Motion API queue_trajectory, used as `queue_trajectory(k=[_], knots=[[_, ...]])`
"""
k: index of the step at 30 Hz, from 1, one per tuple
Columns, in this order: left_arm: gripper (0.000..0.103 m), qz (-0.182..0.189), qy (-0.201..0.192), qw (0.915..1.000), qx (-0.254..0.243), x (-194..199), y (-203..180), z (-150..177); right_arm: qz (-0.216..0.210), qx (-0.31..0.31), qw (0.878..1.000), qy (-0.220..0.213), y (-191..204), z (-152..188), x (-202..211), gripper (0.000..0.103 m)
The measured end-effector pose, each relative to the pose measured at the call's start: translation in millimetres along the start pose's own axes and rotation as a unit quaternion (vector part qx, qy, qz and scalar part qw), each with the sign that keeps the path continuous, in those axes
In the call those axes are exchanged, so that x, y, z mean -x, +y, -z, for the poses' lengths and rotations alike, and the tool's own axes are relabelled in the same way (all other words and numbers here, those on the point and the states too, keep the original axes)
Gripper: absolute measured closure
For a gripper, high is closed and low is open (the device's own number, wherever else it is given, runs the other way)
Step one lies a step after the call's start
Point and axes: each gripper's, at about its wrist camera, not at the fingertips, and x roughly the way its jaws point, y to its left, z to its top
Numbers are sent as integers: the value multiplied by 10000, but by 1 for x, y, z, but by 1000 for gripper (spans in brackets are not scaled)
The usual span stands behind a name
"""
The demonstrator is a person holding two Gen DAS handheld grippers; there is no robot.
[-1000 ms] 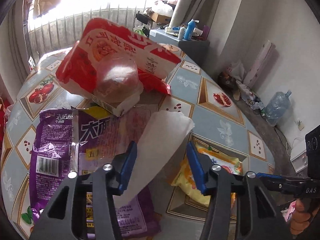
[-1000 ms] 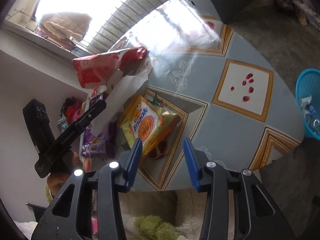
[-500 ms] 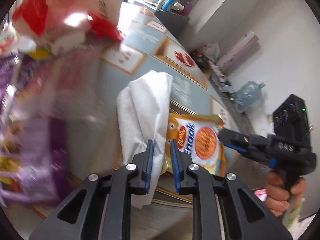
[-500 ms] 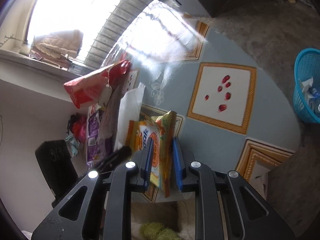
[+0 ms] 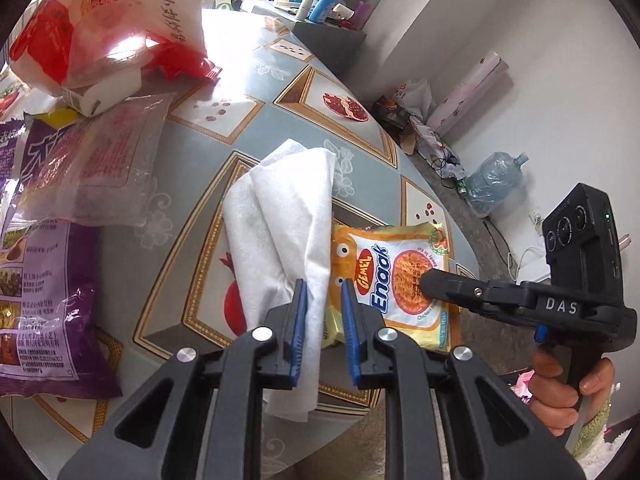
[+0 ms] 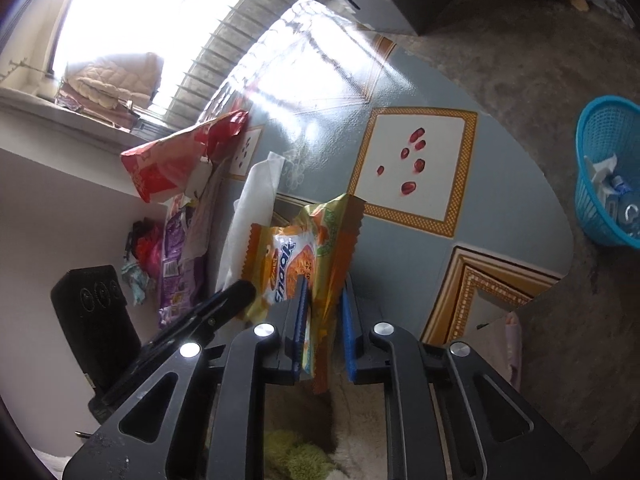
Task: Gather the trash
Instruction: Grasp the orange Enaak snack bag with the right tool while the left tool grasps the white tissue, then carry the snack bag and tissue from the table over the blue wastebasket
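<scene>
Left wrist view first: we see the table [image 5: 248, 92], round-edged and covered in a grey-blue cloth with gold-framed pomegranate panels, and we place everything else against it. At its far left edge lies a red and white bag [image 5: 104, 20] resting on a small white box [image 5: 104, 94]. Nearer us along the left side sits a purple snack bag [image 5: 44, 264], with a clear plastic wrapper [image 5: 100, 160] overlapping its top. Near the table's front edge, in the middle, a white paper tissue [image 5: 280, 216] stands crumpled and partly raised off the cloth. Our left gripper [image 5: 323, 312] has its blue pads nearly together, and the lower part of the tissue runs between them; it looks pinched there. Just right of the tissue, at the same front edge, is the yellow noodle packet [image 5: 404, 276].

In the right wrist view, the right gripper [image 6: 323, 320] is closing its jaws with the noodle packet [image 6: 320, 248] folded upright between the pads, already pressed by them. We hold that gripper in a hand [image 5: 560, 392] seen beyond the table's front right edge. On the floor well off the table's right side stands a blue mesh basket [image 6: 600, 152] holding a bottle and some paper.
</scene>
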Motion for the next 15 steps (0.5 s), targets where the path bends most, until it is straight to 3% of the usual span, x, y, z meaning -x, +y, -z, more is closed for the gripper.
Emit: queue_trajectory(k=[3,15], knots=[[90,-114,-24,9999,-60,0,-1,-2,212,137,9996,-125,5,0,3,93],[90,-145,-24,9992,-368,-6,-17,-7,301,-6,9992,-278,-12,-5,17,93]])
